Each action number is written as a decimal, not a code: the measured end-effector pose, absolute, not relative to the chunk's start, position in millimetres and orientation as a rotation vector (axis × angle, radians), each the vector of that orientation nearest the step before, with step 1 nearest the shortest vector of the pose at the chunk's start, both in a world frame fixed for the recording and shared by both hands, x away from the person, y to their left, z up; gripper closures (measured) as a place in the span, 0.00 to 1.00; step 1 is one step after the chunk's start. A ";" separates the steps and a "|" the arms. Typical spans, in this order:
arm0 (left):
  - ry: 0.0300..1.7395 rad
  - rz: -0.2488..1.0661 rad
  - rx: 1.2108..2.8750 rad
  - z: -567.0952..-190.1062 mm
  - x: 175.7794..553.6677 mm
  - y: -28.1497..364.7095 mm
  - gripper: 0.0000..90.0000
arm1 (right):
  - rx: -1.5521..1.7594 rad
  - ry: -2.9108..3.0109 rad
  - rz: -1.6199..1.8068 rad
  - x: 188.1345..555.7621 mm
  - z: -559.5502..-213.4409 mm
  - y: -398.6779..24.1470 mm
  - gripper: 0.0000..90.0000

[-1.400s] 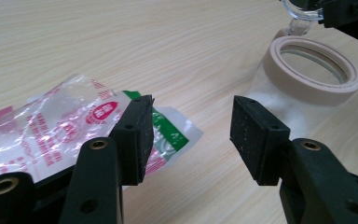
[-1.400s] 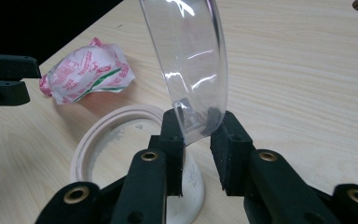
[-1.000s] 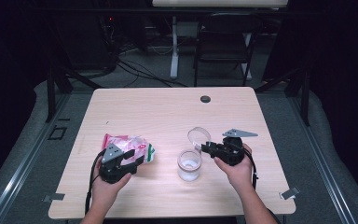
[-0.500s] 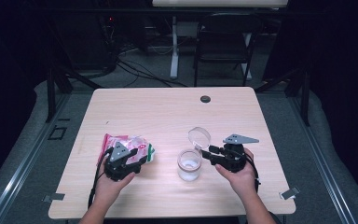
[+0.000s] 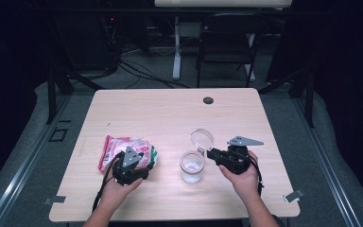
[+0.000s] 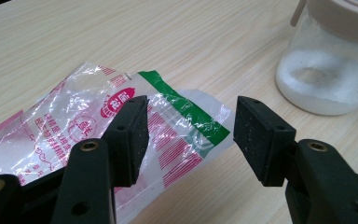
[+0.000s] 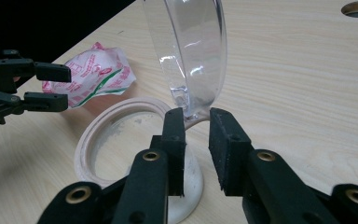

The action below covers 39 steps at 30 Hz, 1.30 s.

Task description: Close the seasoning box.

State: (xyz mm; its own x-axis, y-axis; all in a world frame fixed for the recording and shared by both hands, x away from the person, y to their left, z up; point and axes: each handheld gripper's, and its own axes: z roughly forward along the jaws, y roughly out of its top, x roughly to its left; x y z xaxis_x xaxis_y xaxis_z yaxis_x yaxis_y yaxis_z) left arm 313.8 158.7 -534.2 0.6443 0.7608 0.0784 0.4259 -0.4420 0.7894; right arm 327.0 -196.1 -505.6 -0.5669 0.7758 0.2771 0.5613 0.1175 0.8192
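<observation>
Table (image 5: 170,113) of pale wood carries a crinkled pink-and-green packet (image 5: 123,150) at the left and a jar (image 5: 191,166) of white powder near the middle. Left gripper (image 6: 189,133) hangs over the packet's green end, its 2 jaws parted and just opening wider. Right gripper (image 7: 196,135) has just been closing around the jar's raised clear lid (image 7: 191,51); whether the pads press on it I cannot tell.

Left gripper (image 5: 128,166): black body, grey three-cornered plate on top, black cable trailing back along the forearm. Right gripper (image 5: 212,154): same black build, grey plate, black cable by the wrist. Both forearms bare; no sleeves in frame. Jaws matte black, blocky, each ending in a flat rectangular pad (image 6: 131,135) with fine grainy texture. Brass-coloured rivets (image 7: 150,156) sit at the jaw pivots, plus small plain holes lower down.
</observation>
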 end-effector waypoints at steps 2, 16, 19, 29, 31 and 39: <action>0.917 0.562 2.098 -534.0 313.1 158.4 0.50 | 1.336 2.166 1.434 328.2 -505.5 -195.6 0.86; 0.880 0.570 2.136 -537.1 309.7 150.2 0.49 | 1.368 2.113 1.477 338.2 -504.5 -195.9 0.91; 0.887 0.592 2.153 -541.3 313.2 148.1 0.49 | 1.351 2.107 1.472 335.1 -504.5 -196.9 0.86; 0.882 0.759 2.249 -556.1 328.7 139.5 0.49 | 1.362 2.107 1.456 324.5 -510.1 -205.4 0.80; 0.882 0.779 2.254 -557.3 330.9 139.2 0.50 | 1.366 2.107 1.452 322.8 -511.3 -207.0 0.80; 0.901 0.795 2.256 -562.9 338.7 136.6 0.64 | 1.366 2.104 1.434 317.8 -513.3 -210.2 0.77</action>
State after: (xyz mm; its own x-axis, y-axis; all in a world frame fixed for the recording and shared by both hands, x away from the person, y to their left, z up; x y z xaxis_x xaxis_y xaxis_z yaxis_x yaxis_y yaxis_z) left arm 338.7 136.6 -562.9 0.5950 0.7422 0.3084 0.3983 -0.6056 0.6889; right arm 317.8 -210.2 -513.3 -0.5284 0.8013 0.2806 0.5539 0.0749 0.8292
